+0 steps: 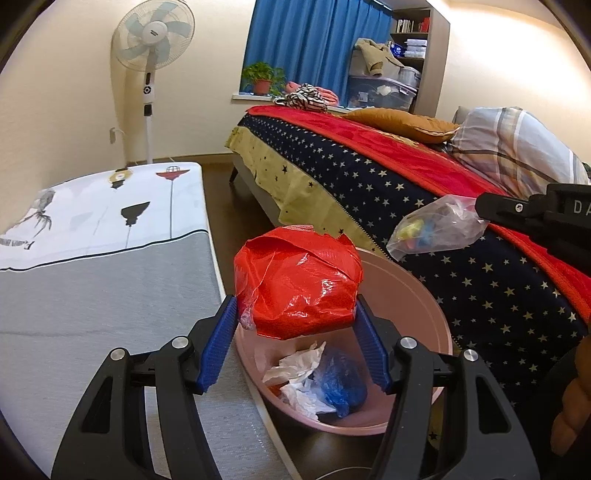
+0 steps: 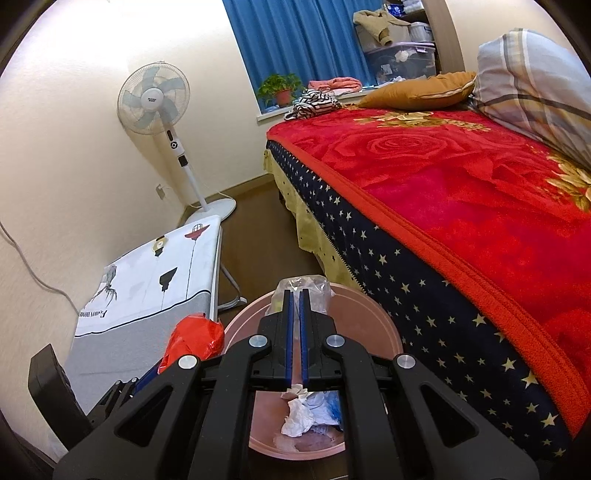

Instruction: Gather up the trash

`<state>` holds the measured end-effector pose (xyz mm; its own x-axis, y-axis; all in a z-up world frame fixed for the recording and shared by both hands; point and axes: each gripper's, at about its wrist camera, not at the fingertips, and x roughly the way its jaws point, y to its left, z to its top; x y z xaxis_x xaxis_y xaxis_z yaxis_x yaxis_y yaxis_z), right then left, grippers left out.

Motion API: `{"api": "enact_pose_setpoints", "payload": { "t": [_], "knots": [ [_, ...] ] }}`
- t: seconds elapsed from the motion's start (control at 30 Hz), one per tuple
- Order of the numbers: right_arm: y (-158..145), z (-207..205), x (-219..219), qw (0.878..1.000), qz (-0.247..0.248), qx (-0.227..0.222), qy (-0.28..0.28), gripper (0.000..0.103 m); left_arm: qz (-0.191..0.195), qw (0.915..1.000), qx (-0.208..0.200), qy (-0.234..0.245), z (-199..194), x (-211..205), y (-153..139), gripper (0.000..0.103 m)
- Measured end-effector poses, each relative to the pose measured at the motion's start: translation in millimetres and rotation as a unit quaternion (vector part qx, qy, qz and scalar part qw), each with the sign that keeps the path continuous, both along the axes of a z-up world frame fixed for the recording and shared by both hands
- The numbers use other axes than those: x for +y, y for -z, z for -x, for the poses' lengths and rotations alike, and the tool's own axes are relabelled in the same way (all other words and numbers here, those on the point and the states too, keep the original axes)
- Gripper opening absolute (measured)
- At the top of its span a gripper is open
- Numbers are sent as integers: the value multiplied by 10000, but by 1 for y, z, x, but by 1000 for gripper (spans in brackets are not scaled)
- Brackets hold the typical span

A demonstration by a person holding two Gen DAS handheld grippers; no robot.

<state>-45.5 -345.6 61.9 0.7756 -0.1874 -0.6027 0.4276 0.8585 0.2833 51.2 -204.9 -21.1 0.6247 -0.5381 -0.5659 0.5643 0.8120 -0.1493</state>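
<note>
Counted: one round pink plastic basin at lower centre, one crumpled red plastic bag, one clear plastic bag, one blue plastic wad, one white pedestal fan upper left, two pillows.

A crumpled red bag, shiny plastic, is sitting between the left gripper's blue pads, bulging above them and hanging over the pink bin. A clear bag with yellow and blue bits inside is dangling from the tip of the right gripper, its pads pinching the thin film, also above the bin. Below both grippers, inside the bin, white crumpled paper and a blue bag are lying on the bottom, touching each other.
</note>
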Motion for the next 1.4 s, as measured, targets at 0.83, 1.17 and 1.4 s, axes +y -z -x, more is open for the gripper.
{"api": "enact_pose_setpoints", "payload": {
  "t": [0.83,1.17,1.4],
  "knots": [
    [-12,27,21,9995,162,-56,-271,98,-193,9973,-113,-693,11,59,-18,87],
    [-11,39,88,9933,320,-52,-1107,98,-125,9863,-251,-1624,39,139,-42,92],
    [-5,50,129,9893,618,48,-1323,98,-196,9779,-332,-2057,70,169,-54,95]
  ]
}}
